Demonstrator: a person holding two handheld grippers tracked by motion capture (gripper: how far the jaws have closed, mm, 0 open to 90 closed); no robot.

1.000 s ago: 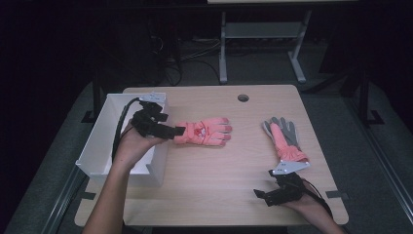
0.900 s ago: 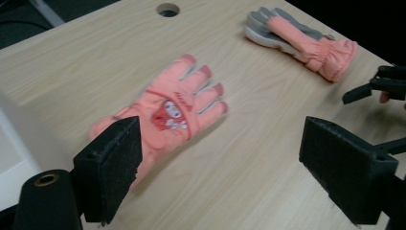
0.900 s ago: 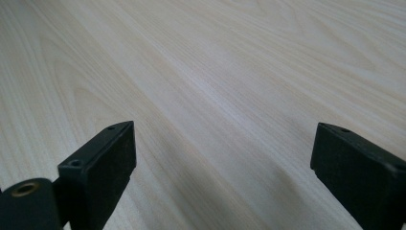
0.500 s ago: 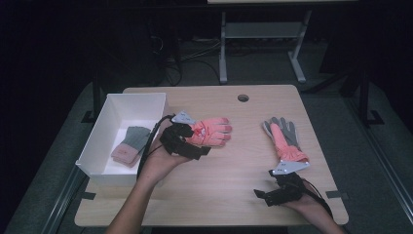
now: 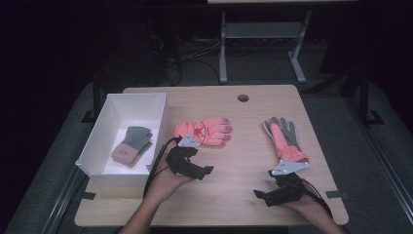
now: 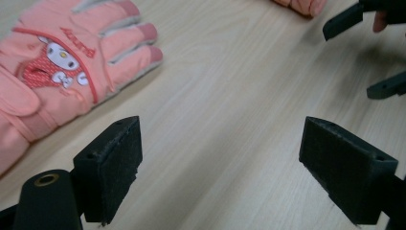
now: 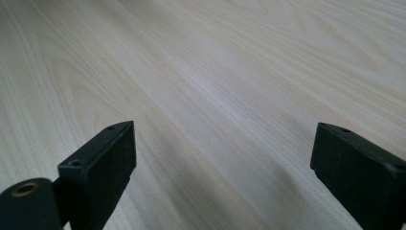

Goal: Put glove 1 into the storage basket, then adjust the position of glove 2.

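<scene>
The pink glove [image 5: 203,132] lies flat at centre of the high view, fingers toward the right of the frame, just beside the white bin [image 5: 97,146]. The left claw [image 5: 195,171] sits just below its cuff end, jaws spread and holding nothing; in the left gripper view the glove [image 6: 52,67] occupies the upper left, clear of both jaws. Inside the bin rests a grey-and-pink glove [image 5: 132,145]. A grey glove with pink cuff [image 5: 285,139] lies at right of centre. Below it, the right claw [image 5: 265,197] rests low on the bench [image 5: 234,161], jaws spread, only bare wood between them
</scene>
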